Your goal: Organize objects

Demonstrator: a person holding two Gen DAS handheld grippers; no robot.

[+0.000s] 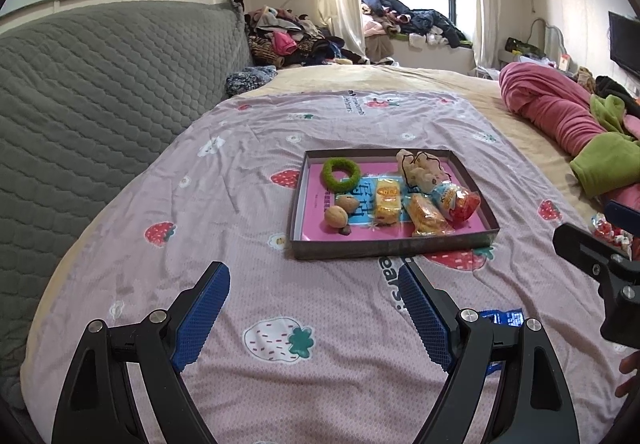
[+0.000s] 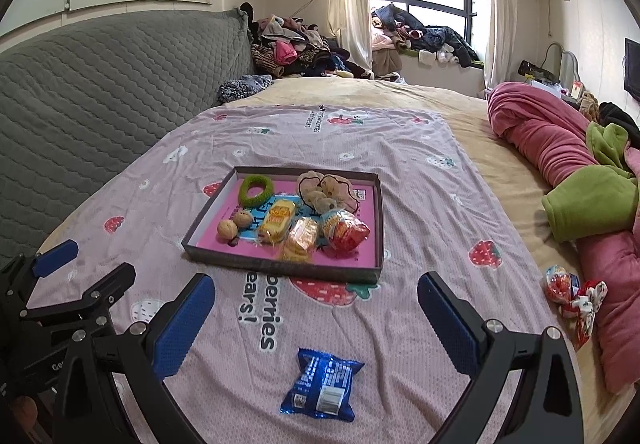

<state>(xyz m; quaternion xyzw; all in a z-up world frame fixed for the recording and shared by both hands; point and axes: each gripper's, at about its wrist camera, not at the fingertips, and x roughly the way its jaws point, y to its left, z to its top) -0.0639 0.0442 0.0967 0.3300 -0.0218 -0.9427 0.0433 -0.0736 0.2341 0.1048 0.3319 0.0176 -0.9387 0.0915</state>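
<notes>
A shallow dark tray [image 1: 384, 246] [image 2: 280, 266] with a pink floor lies on the strawberry-print sheet. It holds a green ring [image 2: 256, 189], two walnuts [image 2: 234, 226], yellow snack packs [image 2: 278, 219], a red snack bag [image 2: 346, 232] and a beige scrunchie [image 2: 324, 189]. A blue snack packet [image 2: 322, 384] lies on the sheet between the fingers of my open, empty right gripper [image 2: 316, 308]. A red-white candy pack and a patterned scrunchie [image 2: 572, 294] lie at the right. My left gripper [image 1: 314, 298] is open and empty, near side of the tray.
A grey quilted headboard [image 1: 100, 91] runs along the left. A pink and green blanket roll [image 2: 560, 163] lies on the right of the bed. Piles of clothes [image 2: 304, 47] sit beyond the bed under the window.
</notes>
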